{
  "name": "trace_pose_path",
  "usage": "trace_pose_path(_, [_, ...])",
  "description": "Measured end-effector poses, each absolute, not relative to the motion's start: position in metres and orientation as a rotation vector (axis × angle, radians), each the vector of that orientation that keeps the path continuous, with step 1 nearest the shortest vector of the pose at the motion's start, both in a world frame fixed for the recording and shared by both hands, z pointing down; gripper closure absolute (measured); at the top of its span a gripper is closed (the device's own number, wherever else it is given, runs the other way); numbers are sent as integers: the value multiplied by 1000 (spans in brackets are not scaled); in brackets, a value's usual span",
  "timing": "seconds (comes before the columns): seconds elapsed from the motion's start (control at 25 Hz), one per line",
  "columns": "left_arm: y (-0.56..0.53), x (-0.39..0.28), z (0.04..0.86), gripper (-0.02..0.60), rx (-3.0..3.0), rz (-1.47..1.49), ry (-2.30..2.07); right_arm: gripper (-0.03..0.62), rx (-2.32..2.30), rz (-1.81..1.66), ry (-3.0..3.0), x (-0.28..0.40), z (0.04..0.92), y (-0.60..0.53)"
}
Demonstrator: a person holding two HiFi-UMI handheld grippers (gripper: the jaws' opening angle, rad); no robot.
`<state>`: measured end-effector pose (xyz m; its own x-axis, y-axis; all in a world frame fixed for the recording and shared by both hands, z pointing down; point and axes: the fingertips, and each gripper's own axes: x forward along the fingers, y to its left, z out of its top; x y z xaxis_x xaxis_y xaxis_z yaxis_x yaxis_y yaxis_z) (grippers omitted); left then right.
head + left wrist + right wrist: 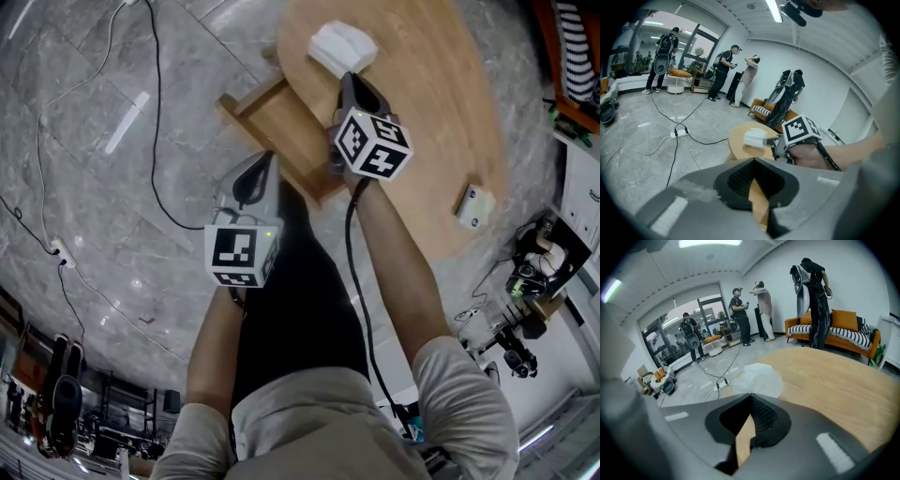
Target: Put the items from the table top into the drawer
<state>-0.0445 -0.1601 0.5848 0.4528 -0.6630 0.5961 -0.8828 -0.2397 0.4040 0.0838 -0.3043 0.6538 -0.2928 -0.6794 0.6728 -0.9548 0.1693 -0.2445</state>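
A white packet (342, 47) lies at the far edge of the round wooden table (441, 103). My right gripper (349, 80) points at its near edge with jaws shut, and they seem pinched on that edge. From the right gripper (751, 397) view the packet (758, 379) shows blurred just past the tips. The open wooden drawer (277, 122) juts out of the table's left side. Over its near corner hovers my left gripper (265, 159), shut and empty. In the left gripper (752, 161) view I see the right gripper (774, 142) touching the packet (753, 138).
A small white device (475, 206) lies near the table's right edge. Cables and a power strip (61, 251) run over the grey floor at the left. Gear stands on the floor at the right (525, 309). Several people and a striped sofa (839, 331) are far back.
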Motion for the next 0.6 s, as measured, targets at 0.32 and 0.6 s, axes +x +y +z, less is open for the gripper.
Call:
trace_pose_path(0.32, [-151,-42,585,561,1994,398,-1274,588,1538,919,-2065,77,646,-278])
trace_pose_path(0.6, [-137,-46,588,561,1998,410,-1265,588,1505,870,-2121,60,635,-253])
